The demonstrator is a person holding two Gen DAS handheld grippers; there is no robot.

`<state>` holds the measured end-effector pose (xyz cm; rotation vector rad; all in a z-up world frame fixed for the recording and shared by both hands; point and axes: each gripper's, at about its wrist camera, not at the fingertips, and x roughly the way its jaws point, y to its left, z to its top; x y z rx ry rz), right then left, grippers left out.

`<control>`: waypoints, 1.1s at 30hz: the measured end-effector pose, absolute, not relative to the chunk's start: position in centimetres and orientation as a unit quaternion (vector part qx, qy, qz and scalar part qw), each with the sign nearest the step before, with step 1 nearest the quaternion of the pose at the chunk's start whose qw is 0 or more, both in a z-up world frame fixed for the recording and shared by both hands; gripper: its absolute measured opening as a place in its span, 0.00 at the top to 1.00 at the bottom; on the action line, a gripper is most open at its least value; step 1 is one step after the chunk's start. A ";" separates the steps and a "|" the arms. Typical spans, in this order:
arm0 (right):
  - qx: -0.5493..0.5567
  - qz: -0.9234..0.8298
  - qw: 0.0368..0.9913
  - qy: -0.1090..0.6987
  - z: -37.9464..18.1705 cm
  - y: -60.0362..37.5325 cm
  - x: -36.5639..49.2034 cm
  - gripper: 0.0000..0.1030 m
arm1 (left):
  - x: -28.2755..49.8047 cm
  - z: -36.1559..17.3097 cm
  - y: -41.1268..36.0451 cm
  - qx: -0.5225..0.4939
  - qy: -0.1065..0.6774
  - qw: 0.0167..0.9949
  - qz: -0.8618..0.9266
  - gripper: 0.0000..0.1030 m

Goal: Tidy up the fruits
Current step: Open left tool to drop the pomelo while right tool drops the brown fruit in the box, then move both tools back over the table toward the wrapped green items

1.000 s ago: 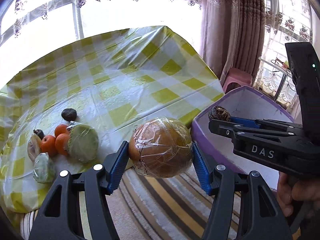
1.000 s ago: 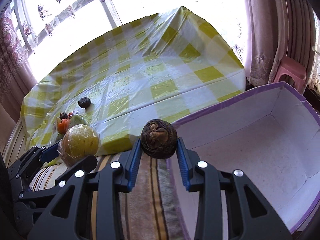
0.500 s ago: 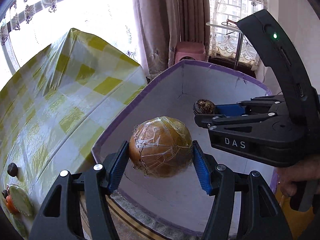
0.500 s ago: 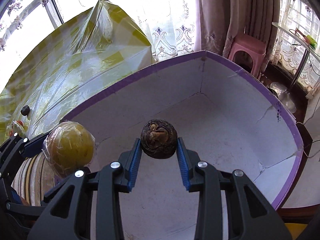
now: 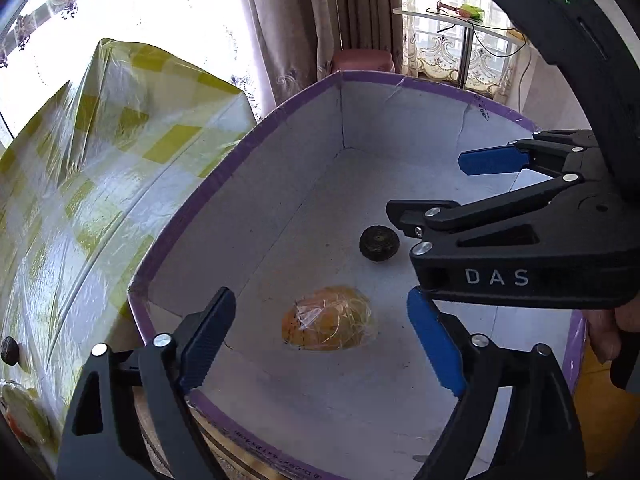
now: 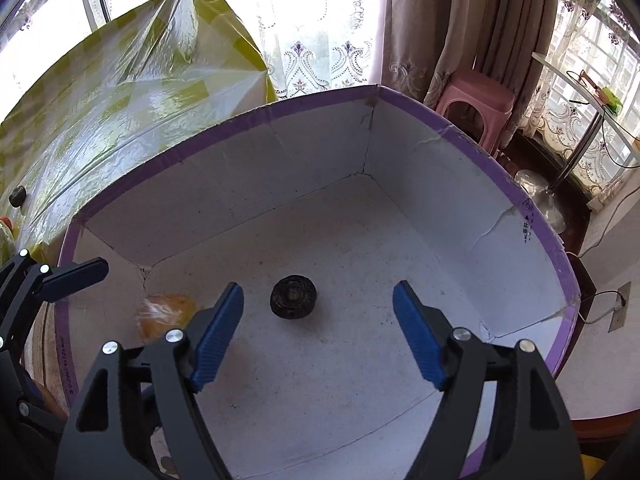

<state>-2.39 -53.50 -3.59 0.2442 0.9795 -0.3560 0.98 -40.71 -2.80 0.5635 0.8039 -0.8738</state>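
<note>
Fruits: we see a round orange-yellow fruit wrapped in clear plastic film (image 5: 329, 323) and a small dark wrinkled round fruit (image 5: 379, 244), both lying on the floor of the box, near each other but apart.
Box: our white cardboard box with a purple rim (image 6: 460, 132) stands open beside the table; its inner walls show cracks.
Left gripper: our left black gripper with blue pads (image 5: 320, 340) hangs over the box above the wrapped fruit; its jaws have just been opening and now stand wide, with nothing between the pads.
Right gripper: our right black gripper with blue pads (image 6: 318, 336) hangs above the dark fruit; its jaws have just been opening too, wide apart and holding nothing.
Table: a yellow-and-white checked plastic tablecloth (image 5: 100, 168) covers it, and another small dark fruit (image 5: 9, 352) sits near its edge.
</note>
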 end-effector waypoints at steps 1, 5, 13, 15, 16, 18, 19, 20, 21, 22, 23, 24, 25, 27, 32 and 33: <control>0.119 -0.173 0.859 0.466 -3.5 -53.6 -2.4 0.17 | 0.9 -2.6 -40.5 0.256 0.372 0.792 -0.411 0.14; 0.139 -0.197 0.861 0.448 -2.4 -54.5 -3.0 0.09 | 1.3 -1.7 -39.4 0.228 0.367 0.805 -0.408 0.14; 0.109 -0.278 0.884 0.359 2.5 -53.5 -4.0 0.02 | 1.9 2.1 -34.6 0.153 0.309 0.890 -0.298 0.12; 0.108 -0.262 0.896 0.341 3.3 -52.7 -4.0 0.02 | 2.0 2.8 -32.7 0.135 0.294 0.902 -0.286 0.05; 0.102 -0.249 0.904 0.331 3.8 -52.1 -4.0 0.02 | 2.0 3.3 -31.5 0.116 0.288 0.908 -0.283 0.05; 0.081 -0.245 0.914 0.312 4.6 -50.5 -3.9 0.02 | 2.2 4.1 -29.1 0.074 0.275 0.921 -0.267 0.05; 0.078 -0.238 0.919 0.306 4.8 -49.8 -3.8 0.02 | 2.3 4.4 -27.7 0.051 0.265 0.927 -0.262 0.05; 0.084 -0.226 0.921 0.305 5.1 -49.0 -3.6 0.02 | 2.4 4.8 -26.3 0.033 0.256 0.932 -0.255 0.05; 0.095 -0.211 0.924 0.305 5.2 -48.4 -3.3 0.02 | 2.5 5.1 -25.0 0.020 0.253 0.936 -0.244 0.05; 0.107 -0.191 0.927 0.305 5.3 -47.7 -3.2 0.02 | 3.0 5.4 -23.9 0.013 0.255 0.938 -0.235 0.05; 0.116 -0.169 0.930 0.307 5.2 -46.8 -2.8 0.02 | 3.1 5.5 -22.7 0.010 0.262 0.938 -0.227 0.05; 0.120 -0.153 0.930 0.311 5.1 -46.0 -2.3 0.02 | 3.3 5.7 -21.6 0.007 0.269 0.938 -0.219 0.05; 0.123 -0.140 0.930 0.316 5.0 -45.0 -1.9 0.02 | 3.5 5.7 -20.5 0.003 0.276 0.939 -0.207 0.05; 0.131 -0.112 0.930 0.325 4.6 -43.1 -1.1 0.02 | 3.8 5.7 -18.1 -0.014 0.282 0.941 -0.184 0.05; 0.129 -0.027 0.931 0.340 3.8 -37.6 0.7 0.02 | 3.5 5.5 -12.9 -0.066 0.294 0.942 -0.149 0.05; 0.123 -0.014 0.931 0.342 3.7 -36.5 1.0 0.02 | 3.5 5.4 -12.0 -0.073 0.295 0.942 -0.141 0.06</control>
